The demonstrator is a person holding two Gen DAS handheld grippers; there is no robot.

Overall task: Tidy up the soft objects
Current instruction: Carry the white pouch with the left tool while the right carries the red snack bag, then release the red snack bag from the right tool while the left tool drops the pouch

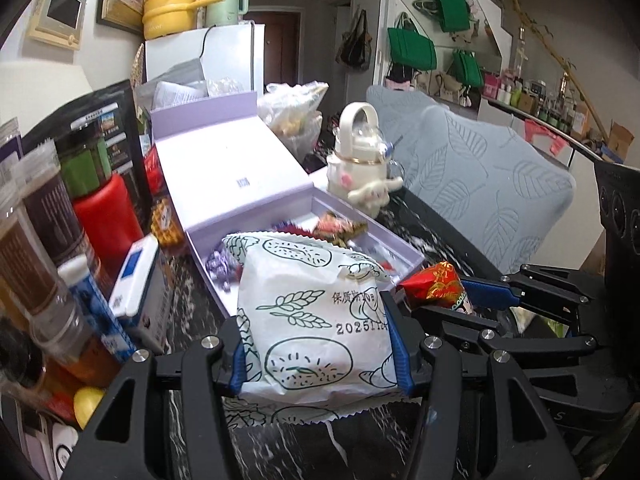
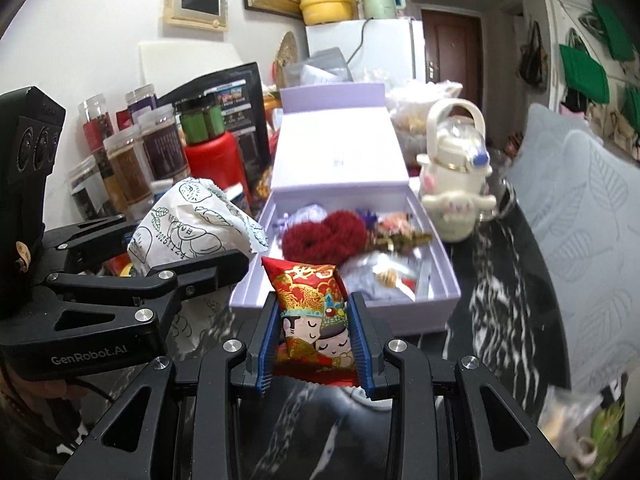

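The left gripper's [image 1: 320,344] fingers [image 1: 239,364] clamp a white packet [image 1: 312,320]; the right gripper's [image 2: 316,340] fingers [image 2: 267,344] pinch a red packet [image 2: 312,304]. Both hang just before the open lilac box [image 2: 440,300] on the dark marbled surface [image 2: 500,300].

Dark marbled table [image 2: 500,300] bears lavender box [image 2: 400,312], kettle [image 2: 456,184], jars [image 2: 124,164].

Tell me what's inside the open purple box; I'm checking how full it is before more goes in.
The purple box holds a fuzzy red scrunchie, wrapped candies and pale purple packets. Its floor beneath them is covered, and the red snack packet hides part of the front.
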